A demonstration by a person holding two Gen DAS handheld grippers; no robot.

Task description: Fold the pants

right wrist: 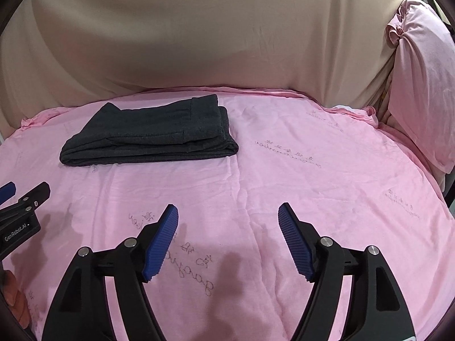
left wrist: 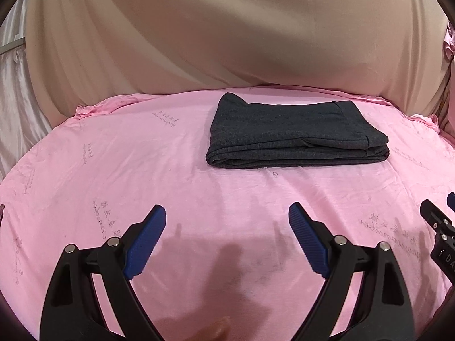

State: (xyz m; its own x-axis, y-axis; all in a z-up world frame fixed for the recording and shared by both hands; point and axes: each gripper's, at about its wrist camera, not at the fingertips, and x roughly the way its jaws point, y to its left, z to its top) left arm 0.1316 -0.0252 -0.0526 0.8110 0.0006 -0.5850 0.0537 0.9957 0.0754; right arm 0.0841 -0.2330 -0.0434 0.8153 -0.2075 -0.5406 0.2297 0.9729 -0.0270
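The dark grey pants (left wrist: 293,133) lie folded into a flat rectangular stack on the pink sheet (left wrist: 142,156), toward the far side. They also show in the right wrist view (right wrist: 150,136), at the far left. My left gripper (left wrist: 227,213) is open and empty, held above the sheet well short of the pants. My right gripper (right wrist: 227,211) is open and empty too, to the right of the pants and nearer than them. Each gripper's edge shows in the other's view: the right one (left wrist: 438,221) and the left one (right wrist: 25,199).
A beige draped cloth (left wrist: 227,28) rises behind the bed. A pink pillow (right wrist: 421,85) stands at the far right. The sheet is wrinkled and bears printed script. A silvery curtain (left wrist: 14,99) hangs at the far left.
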